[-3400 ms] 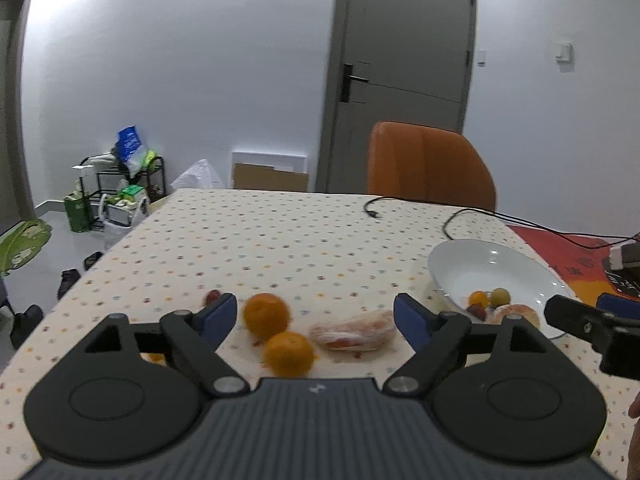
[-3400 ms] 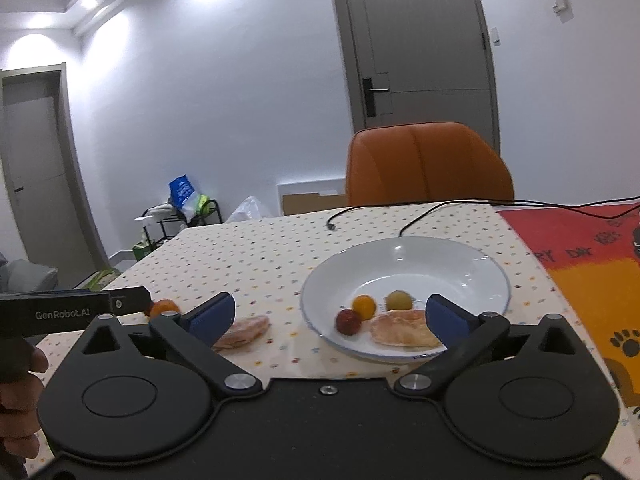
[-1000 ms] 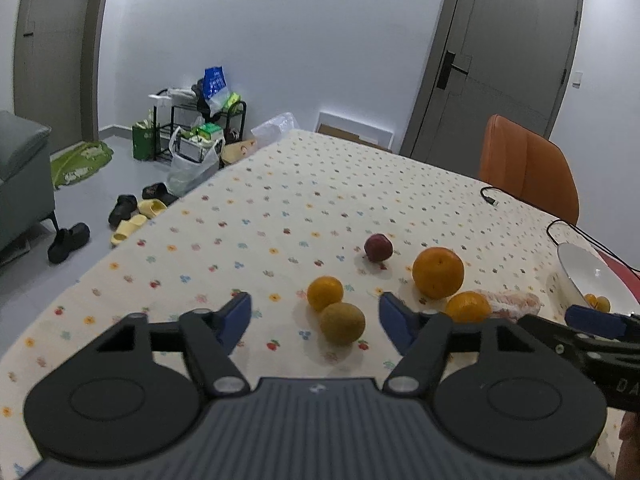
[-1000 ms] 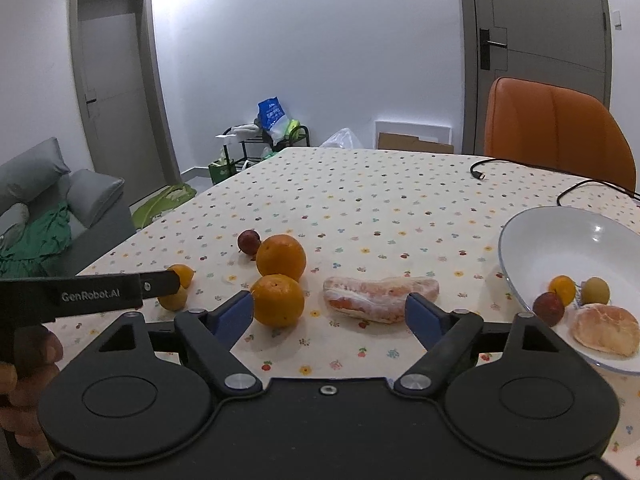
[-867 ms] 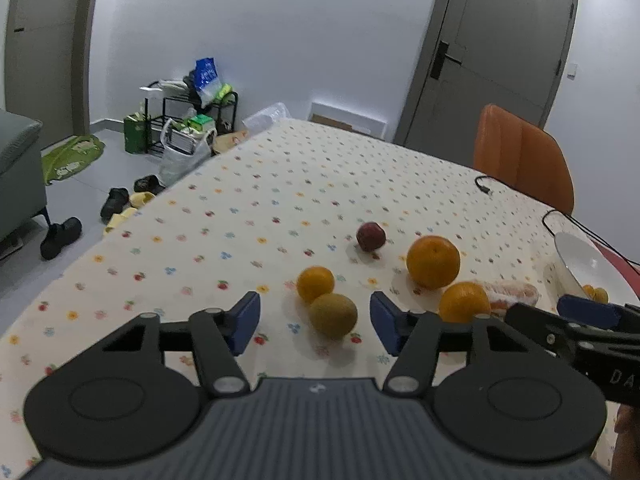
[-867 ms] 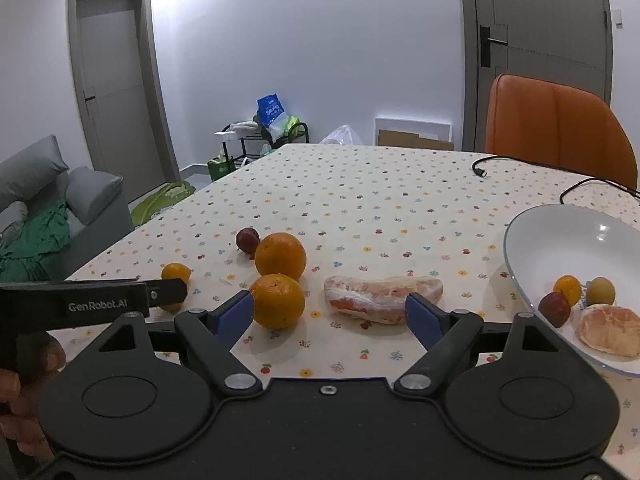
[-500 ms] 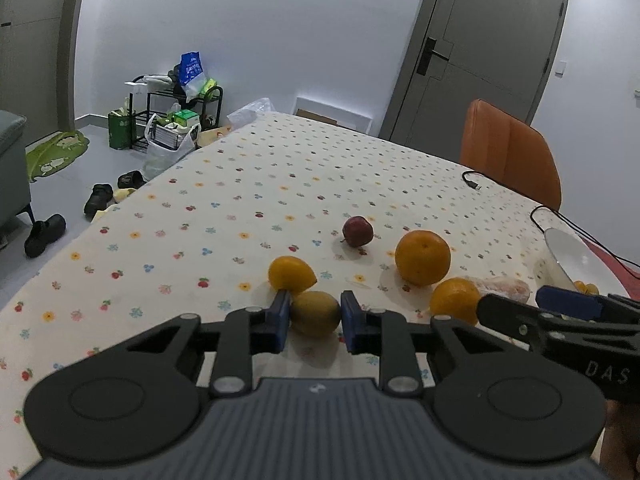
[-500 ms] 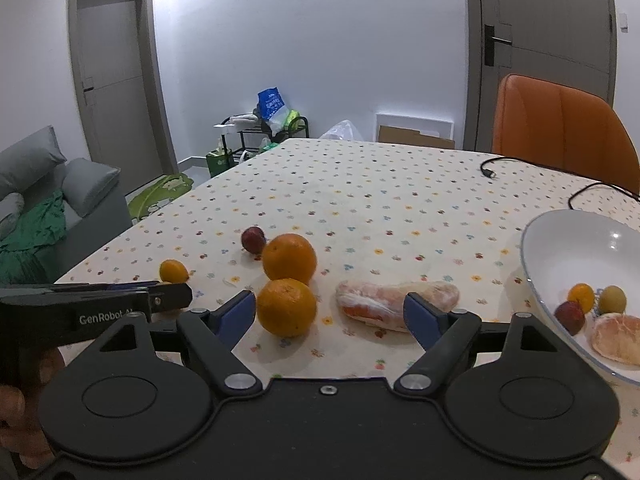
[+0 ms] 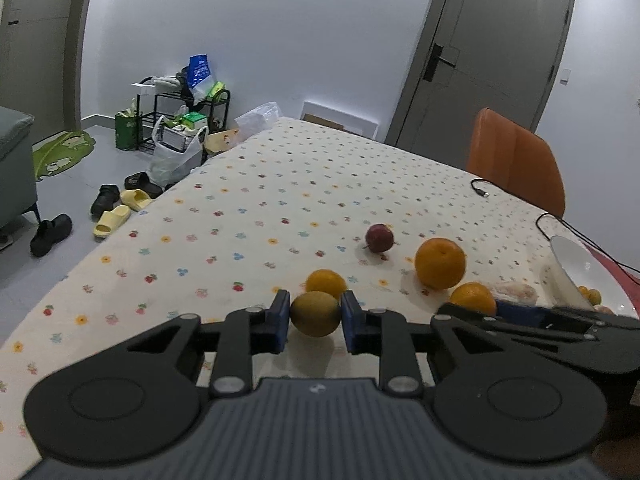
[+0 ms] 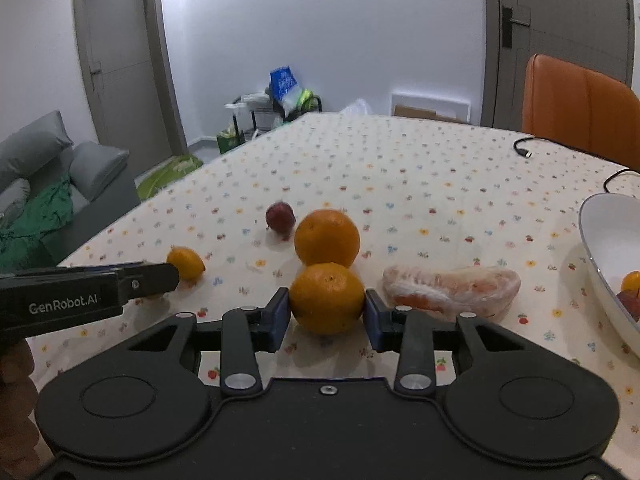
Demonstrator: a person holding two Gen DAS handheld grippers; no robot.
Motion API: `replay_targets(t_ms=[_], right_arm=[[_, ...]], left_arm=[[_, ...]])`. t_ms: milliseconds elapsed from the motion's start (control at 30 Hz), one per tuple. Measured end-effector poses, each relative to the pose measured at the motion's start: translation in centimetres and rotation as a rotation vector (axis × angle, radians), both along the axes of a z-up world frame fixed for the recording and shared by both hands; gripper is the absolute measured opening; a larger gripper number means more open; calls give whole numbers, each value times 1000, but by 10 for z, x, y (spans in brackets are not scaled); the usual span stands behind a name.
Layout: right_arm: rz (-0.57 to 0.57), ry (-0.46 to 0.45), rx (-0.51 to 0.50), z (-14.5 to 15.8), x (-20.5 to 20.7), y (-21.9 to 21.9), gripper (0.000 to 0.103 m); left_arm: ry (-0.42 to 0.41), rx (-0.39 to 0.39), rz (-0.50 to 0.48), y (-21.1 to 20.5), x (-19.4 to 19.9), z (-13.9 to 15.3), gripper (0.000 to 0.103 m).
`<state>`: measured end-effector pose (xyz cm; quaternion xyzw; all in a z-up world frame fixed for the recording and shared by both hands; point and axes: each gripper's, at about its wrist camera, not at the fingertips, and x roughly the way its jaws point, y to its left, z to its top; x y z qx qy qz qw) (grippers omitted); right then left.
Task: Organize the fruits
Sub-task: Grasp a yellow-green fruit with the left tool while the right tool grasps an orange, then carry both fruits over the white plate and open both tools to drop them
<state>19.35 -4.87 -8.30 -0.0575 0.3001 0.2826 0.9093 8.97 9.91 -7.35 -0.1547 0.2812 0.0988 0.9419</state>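
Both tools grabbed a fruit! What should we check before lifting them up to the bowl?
1. Left tool shut on the yellow-green fruit: ok, pads touch both sides.
2. Right tool shut on the near orange: ok, pads touch both sides.
3. Big orange behind it sits very close, might roll when lifting: cannot tell if touching.
4. Small orange fruit right behind the yellow-green fruit: cannot tell if touching.
5. White bowl has bare room: ok.
6. Peeled segment lies between orange and bowl: lift over it.
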Motion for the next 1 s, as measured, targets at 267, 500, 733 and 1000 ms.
replay_targets(t_ms=[267,500,733,1000], right_arm=[[-21,-24,42,11,-11,-21,37],[-83,-42,77,19,-17,-49,37],[-138,-73,119,27,-25,-83,37],[-191,-92,155,30,-31,-116,37]], left_arm=[[-6,25,0,-5,-4,5,25],[-19,52,-40,-22,-5,12,25],[-34,79,-80,-48,-3,19,25],[-63,114,-130,-77,5,33,25]])
